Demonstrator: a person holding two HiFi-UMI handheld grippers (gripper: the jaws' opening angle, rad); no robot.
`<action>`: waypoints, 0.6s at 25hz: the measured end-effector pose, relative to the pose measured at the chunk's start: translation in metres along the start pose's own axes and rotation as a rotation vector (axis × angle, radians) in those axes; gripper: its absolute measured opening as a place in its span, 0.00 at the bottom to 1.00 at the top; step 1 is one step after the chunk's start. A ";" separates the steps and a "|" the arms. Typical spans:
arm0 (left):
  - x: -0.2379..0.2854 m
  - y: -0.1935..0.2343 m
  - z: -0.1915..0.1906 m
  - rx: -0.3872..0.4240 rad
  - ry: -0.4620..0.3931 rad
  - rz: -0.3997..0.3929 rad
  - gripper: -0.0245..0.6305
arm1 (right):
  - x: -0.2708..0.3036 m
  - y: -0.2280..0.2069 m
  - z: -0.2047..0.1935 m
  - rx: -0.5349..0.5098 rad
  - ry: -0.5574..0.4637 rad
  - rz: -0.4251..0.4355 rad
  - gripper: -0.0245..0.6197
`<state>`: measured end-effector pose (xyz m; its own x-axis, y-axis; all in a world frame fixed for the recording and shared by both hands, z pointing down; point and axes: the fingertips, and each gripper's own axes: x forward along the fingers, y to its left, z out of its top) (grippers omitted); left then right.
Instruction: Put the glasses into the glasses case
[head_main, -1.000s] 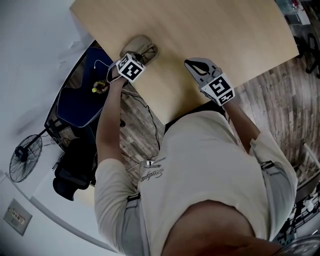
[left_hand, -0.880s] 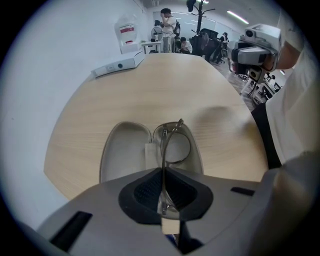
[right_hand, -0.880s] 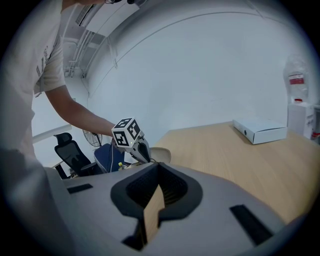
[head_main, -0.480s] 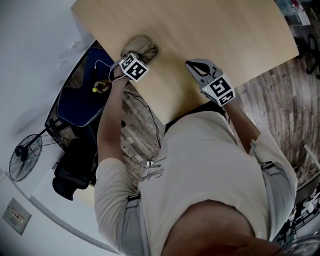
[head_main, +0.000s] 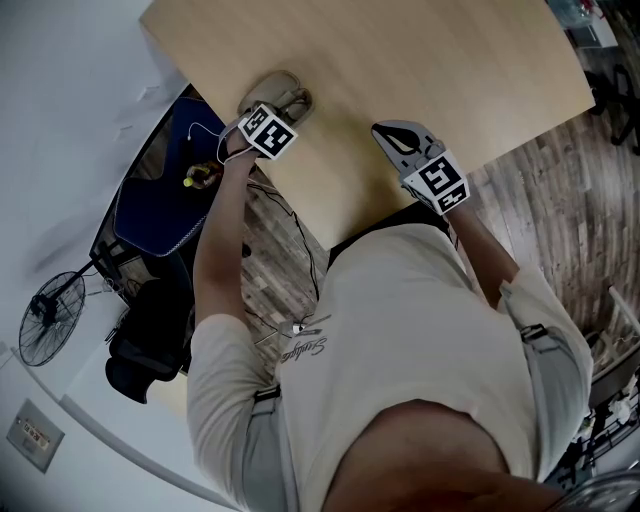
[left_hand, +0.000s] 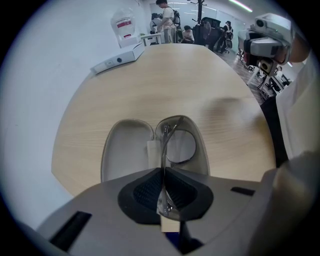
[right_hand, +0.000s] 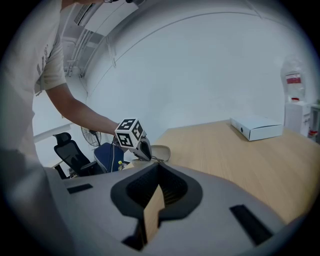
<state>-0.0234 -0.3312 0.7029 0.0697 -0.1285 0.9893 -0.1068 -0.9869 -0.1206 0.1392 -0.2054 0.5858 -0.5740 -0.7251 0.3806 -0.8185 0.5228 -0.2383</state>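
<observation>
Surface: light wood table (head_main: 420, 60) against a white wall, with desks and people far behind it.
Case: the glasses case (left_hand: 127, 150) lies open near the table edge, both shells facing up. Its left shell is bare.
Glasses: the glasses (left_hand: 181, 145) hang over the case's right shell, one lens inside that shell's outline. I can't tell if they touch the lining.
Left jaws: my left gripper (left_hand: 163, 172) is pinched tight on the thin frame of the glasses, just above the case's near rim.
Right jaws: my right gripper (right_hand: 159, 172) has its jaws together with nothing between them. It sits well to the right of the case over bare table and points toward the case.
Box: a white box (left_hand: 117, 59) sits beyond the case at the table's far side, well apart from it.
Floor: a fan (head_main: 45, 325) and a black office chair (head_main: 140, 350) stand left of the case, below table level.
</observation>
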 end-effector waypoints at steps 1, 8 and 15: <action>0.000 0.001 -0.001 -0.001 0.002 0.001 0.08 | 0.000 0.000 0.000 0.002 -0.001 -0.002 0.03; -0.003 0.009 0.001 0.000 -0.008 0.037 0.08 | 0.000 -0.002 -0.004 0.020 -0.001 -0.005 0.03; -0.011 0.013 0.002 -0.008 -0.032 0.074 0.08 | -0.003 0.000 -0.005 0.023 0.003 -0.005 0.03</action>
<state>-0.0235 -0.3425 0.6906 0.0928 -0.2045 0.9745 -0.1204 -0.9738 -0.1929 0.1416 -0.2009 0.5890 -0.5696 -0.7262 0.3849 -0.8219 0.5086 -0.2568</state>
